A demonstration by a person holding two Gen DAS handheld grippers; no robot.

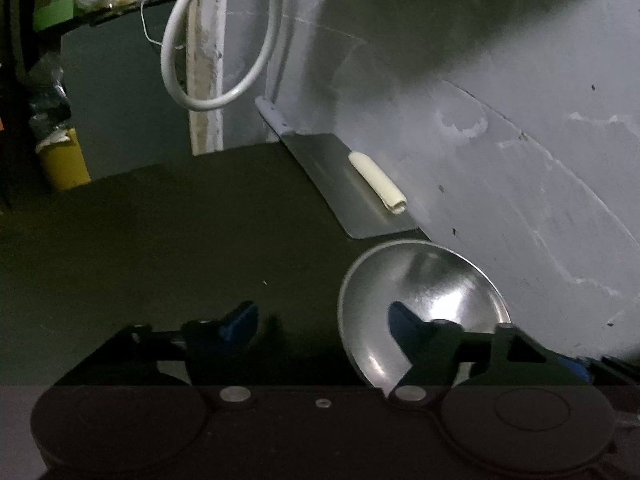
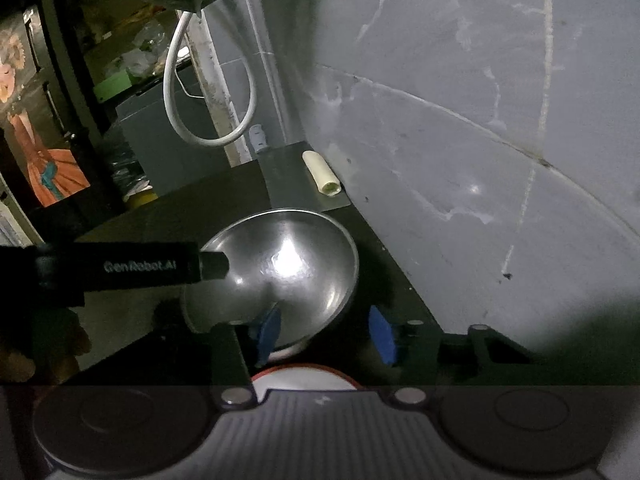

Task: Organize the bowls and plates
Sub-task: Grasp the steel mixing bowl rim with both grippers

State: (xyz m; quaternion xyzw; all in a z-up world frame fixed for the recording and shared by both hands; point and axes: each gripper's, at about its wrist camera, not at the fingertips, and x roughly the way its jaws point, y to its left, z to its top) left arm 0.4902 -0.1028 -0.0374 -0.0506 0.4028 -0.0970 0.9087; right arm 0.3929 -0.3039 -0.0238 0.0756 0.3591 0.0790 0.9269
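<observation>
Both grippers straddle the rim of the steel bowl [image 2: 280, 264] on the dark surface [image 1: 160, 240], the left gripper [image 1: 320, 320] and right gripper [image 2: 326, 332] each with jaws apart, not pressing.

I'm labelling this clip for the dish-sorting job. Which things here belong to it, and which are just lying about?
Belongs to the job:
- steel bowl
- white dish with a red rim, partly hidden below it

Just lying about:
- flat metal sheet
- cream roll on that sheet
- looped white cable
- yellow container
</observation>
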